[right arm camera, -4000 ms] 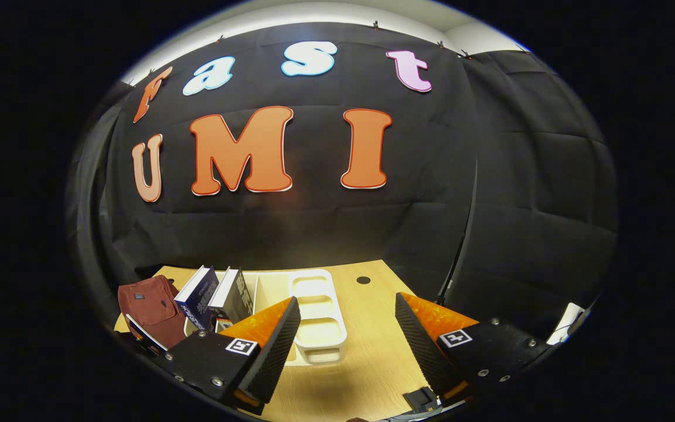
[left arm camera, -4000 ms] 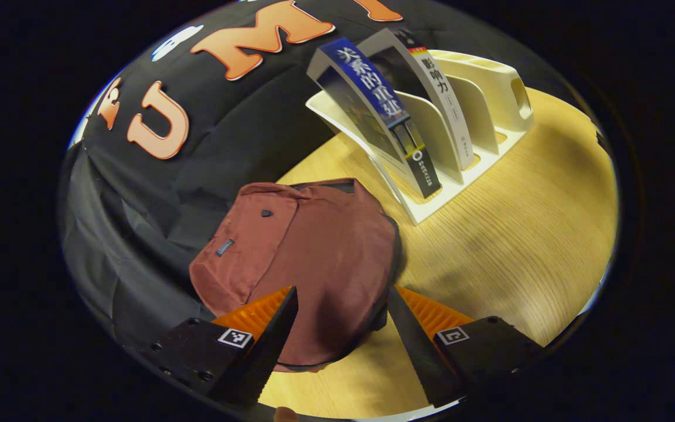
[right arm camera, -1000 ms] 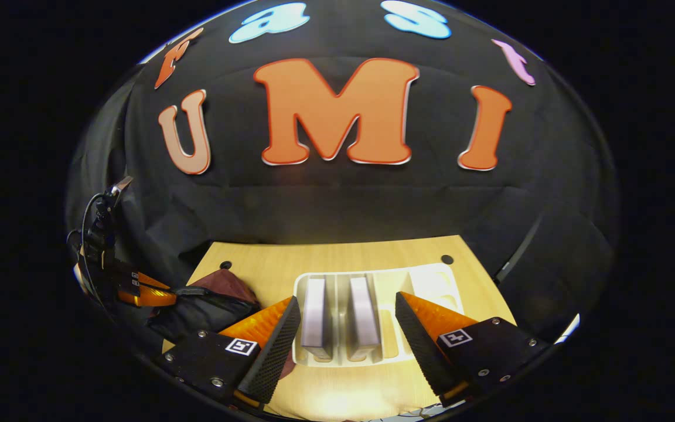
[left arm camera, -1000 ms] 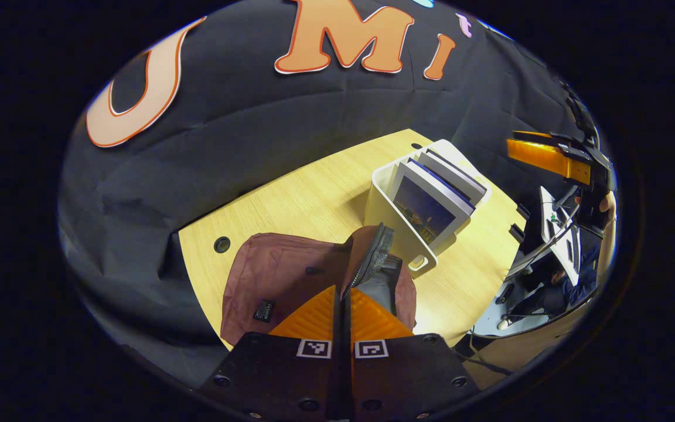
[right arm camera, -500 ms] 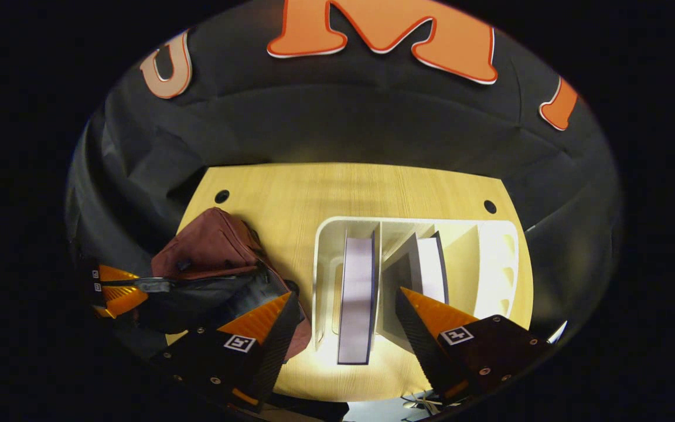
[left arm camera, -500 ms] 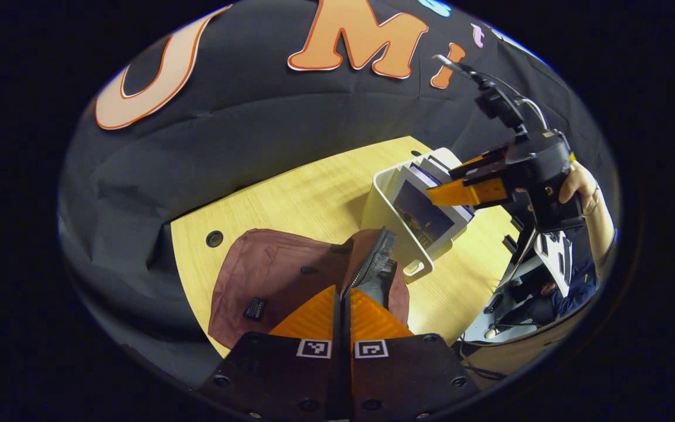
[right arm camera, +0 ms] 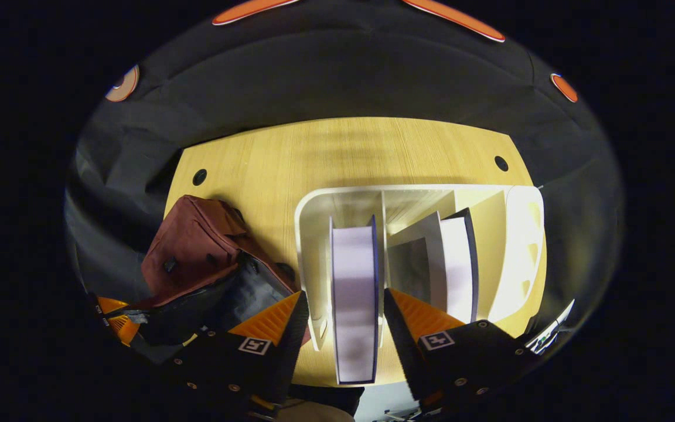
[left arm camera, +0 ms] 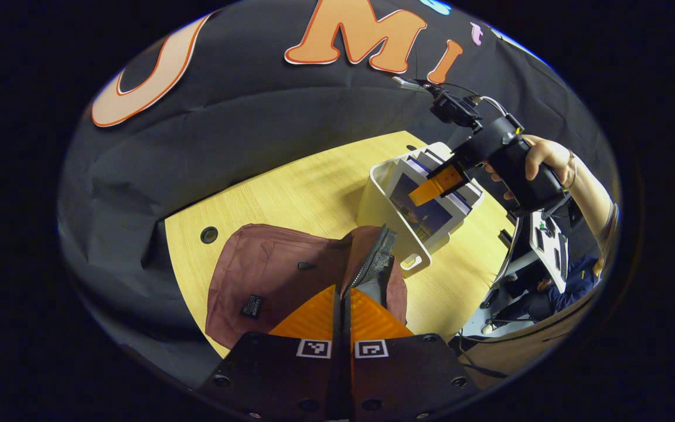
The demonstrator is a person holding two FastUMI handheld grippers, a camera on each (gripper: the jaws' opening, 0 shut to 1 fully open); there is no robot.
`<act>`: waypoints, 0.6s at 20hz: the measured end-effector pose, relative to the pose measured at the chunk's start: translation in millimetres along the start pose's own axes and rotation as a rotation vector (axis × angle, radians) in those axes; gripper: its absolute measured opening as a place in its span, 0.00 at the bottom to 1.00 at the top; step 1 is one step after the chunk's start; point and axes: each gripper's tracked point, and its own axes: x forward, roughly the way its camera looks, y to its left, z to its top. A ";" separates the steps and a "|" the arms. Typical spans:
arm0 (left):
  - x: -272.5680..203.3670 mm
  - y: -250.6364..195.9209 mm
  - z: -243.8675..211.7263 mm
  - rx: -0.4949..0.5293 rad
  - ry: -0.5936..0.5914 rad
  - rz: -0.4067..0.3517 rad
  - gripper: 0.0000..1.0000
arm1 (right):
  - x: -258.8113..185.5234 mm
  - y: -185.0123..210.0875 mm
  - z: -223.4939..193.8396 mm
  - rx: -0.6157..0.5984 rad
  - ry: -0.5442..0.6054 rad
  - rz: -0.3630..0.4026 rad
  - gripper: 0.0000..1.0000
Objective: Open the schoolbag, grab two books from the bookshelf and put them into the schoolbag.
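Note:
The maroon schoolbag [left arm camera: 267, 264] lies on the table, and my left gripper [left arm camera: 342, 288] is shut on its zippered flap [left arm camera: 375, 258], holding it up. In the right gripper view the schoolbag [right arm camera: 191, 246] gapes with a dark inside [right arm camera: 244, 296], and the left gripper [right arm camera: 116, 316] shows at its lower left. The white bookshelf [right arm camera: 314, 205] holds two upright books. My right gripper [right arm camera: 344, 308] is open and straddles the left book [right arm camera: 354, 293]. The other book [right arm camera: 456, 264] leans right in the neighbouring slot. From the left gripper view, the right gripper [left arm camera: 431, 184] reaches into the bookshelf [left arm camera: 375, 202].
The wooden table [right arm camera: 337, 152] has a cable hole at each back corner [right arm camera: 199, 176] [right arm camera: 500, 163], with black cloth wall behind. A person's hand [left arm camera: 542, 153] holds the right gripper. The bookshelf's rightmost slots [right arm camera: 525, 234] stand unfilled. The table's right edge [left arm camera: 484, 275] drops to floor clutter.
My right gripper has dropped lower over the bookshelf, and its fingers now flank the left book with a slightly narrower gap. The left gripper keeps holding the flap up, almost unmoved.

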 end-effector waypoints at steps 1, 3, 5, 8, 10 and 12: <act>0.0 0.5 0.3 0.001 0.000 0.001 0.00 | 2.8 -4.3 2.7 0.010 0.000 -0.014 0.71; -0.7 1.4 -0.9 0.000 -0.001 0.003 0.00 | -3.1 -1.3 5.2 0.037 0.010 -0.005 0.31; -1.0 -0.9 -2.8 -0.004 0.000 0.000 0.00 | 1.9 -4.4 4.6 0.029 0.008 -0.005 0.34; -0.1 0.3 -5.6 -0.003 0.006 0.003 0.00 | -3.3 -4.5 4.0 0.036 -0.011 0.004 0.31; 0.4 0.1 -8.4 -0.002 0.015 0.003 0.00 | -15.8 -3.4 4.8 0.043 -0.030 0.018 0.31; 1.9 1.3 -10.4 0.001 0.021 0.006 0.01 | -30.4 -4.9 5.2 0.043 -0.061 0.030 0.30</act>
